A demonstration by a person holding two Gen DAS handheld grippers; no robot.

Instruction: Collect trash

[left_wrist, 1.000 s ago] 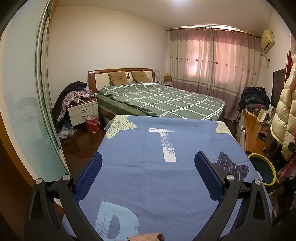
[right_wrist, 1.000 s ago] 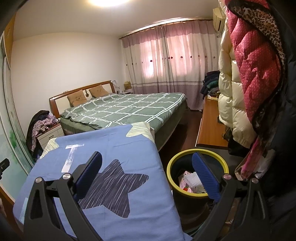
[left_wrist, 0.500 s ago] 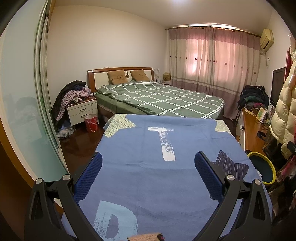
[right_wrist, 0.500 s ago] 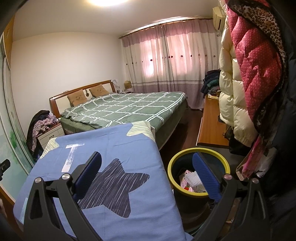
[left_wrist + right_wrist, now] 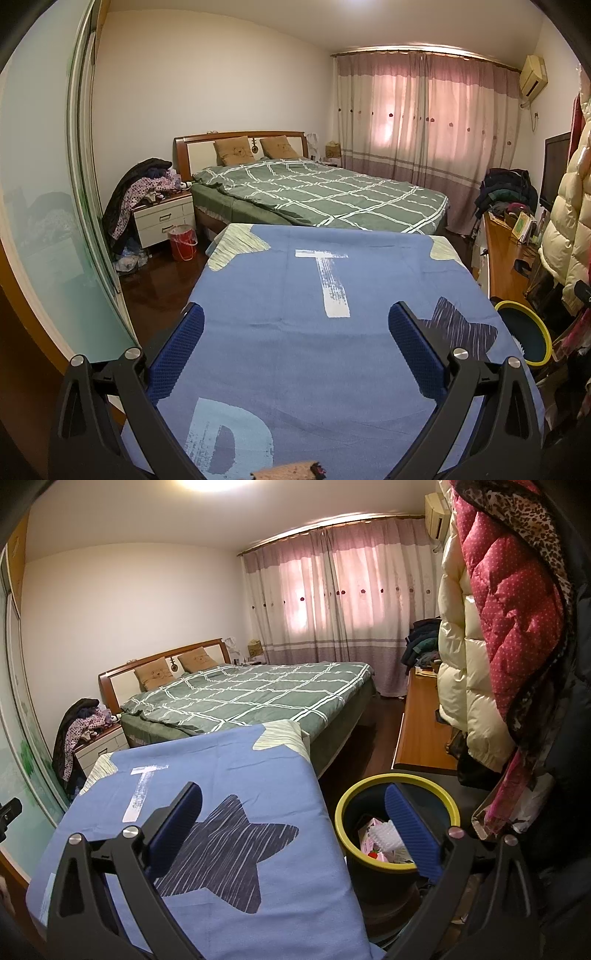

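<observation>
Barely any change from a second ago: the left view has crept slightly, so the big bed sits a touch lower in frame, and the right view has eased a little over the bin. The left gripper [image 5: 295, 325] hangs spread wide over the blue printed bedsheet [image 5: 295, 354] with nothing between its two blue-padded fingers [image 5: 183, 350]. The right gripper [image 5: 293, 814] is spread just as wide and empty too, one finger over the dark star print [image 5: 229, 845], the other over the round black bin with a yellow rim [image 5: 341, 812].

One bin, and the trash is in it: a pink-and-white wrapper [image 5: 371, 834] and crumpled white paper beside it. Only the right view looks inside; the left view catches just the bin's rim at far right.

Two brown pillows [image 5: 232, 149] on one green checked bed [image 5: 332, 192]. The left view alone shows one red bucket [image 5: 182, 242] by the white nightstand [image 5: 164, 218]; the right view alone shows one red quilted coat [image 5: 517, 602] hanging beside a cream puffer jacket [image 5: 465, 657] over the long wooden desk [image 5: 417, 731].
</observation>
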